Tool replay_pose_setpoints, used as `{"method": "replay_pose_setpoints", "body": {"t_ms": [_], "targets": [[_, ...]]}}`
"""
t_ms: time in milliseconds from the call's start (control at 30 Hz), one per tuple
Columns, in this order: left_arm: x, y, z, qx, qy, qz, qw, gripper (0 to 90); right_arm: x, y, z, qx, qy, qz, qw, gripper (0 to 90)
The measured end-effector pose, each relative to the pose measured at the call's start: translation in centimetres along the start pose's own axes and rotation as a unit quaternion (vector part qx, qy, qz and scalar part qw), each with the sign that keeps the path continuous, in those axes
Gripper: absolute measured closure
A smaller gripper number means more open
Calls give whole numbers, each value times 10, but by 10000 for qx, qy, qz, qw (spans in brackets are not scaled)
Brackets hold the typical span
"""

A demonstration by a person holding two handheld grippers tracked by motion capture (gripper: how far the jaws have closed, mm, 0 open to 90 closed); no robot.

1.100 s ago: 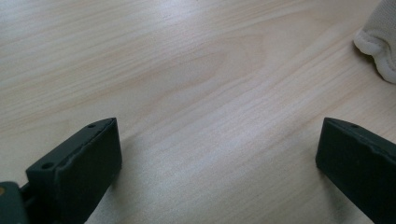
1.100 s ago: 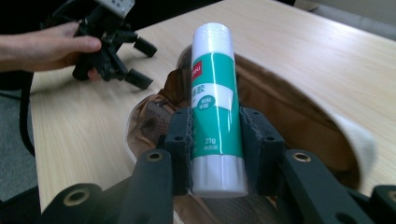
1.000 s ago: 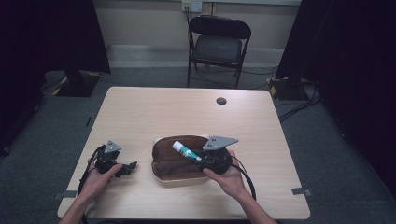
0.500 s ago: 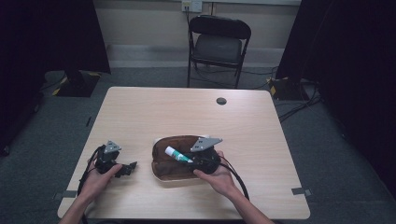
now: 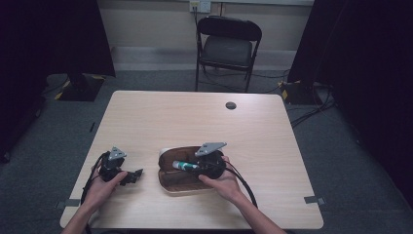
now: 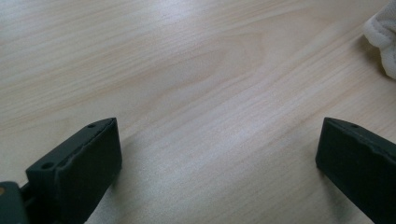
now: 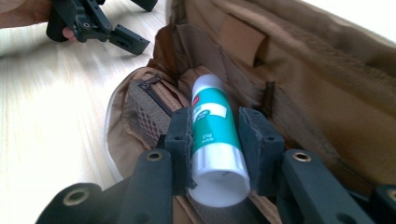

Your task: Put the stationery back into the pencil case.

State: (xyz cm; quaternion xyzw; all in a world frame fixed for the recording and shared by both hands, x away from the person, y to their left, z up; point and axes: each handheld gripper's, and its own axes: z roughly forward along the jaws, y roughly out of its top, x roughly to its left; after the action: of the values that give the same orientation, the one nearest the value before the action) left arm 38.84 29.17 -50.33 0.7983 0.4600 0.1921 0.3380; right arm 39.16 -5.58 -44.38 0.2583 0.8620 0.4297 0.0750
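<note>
Right gripper (image 7: 215, 140), clamping the glue stick (image 7: 212, 126), has apparently sunk into the pouch (image 7: 299, 84); left gripper (image 6: 219, 154) gapes.

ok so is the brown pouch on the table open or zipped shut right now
Open. The brown pouch lies spread, its lining and mesh zip pocket exposed, and the right hand-held gripper holds a glue stick over its inside.

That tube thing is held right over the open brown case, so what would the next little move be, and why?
Probably lower it slightly and open the jaws. The right hand-held gripper is shut on the glue stick, whose far end already lies inside the open brown pouch. The left hand-held gripper rests open, off to the side.
</note>
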Motion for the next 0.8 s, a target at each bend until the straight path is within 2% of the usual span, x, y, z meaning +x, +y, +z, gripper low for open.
{"method": "replay_pose_setpoints", "body": {"t_ms": [267, 567, 633, 800], "targets": [[0, 0, 0, 0, -1, 1, 10000, 0, -7, -3, -2, -11, -121, 79, 9999, 646], [0, 0, 0, 2, 0, 2, 10000, 0, -16, -7, -7, 23, -347, 209, 9992, 588], [0, 0, 0, -1, 0, 0, 10000, 0, -18, -8, -10, 0, -463, 223, 9987, 571], [0, 0, 0, 0, 1, 1, 10000, 0, -22, -12, -15, -7, -570, 264, 9980, 609]]}}
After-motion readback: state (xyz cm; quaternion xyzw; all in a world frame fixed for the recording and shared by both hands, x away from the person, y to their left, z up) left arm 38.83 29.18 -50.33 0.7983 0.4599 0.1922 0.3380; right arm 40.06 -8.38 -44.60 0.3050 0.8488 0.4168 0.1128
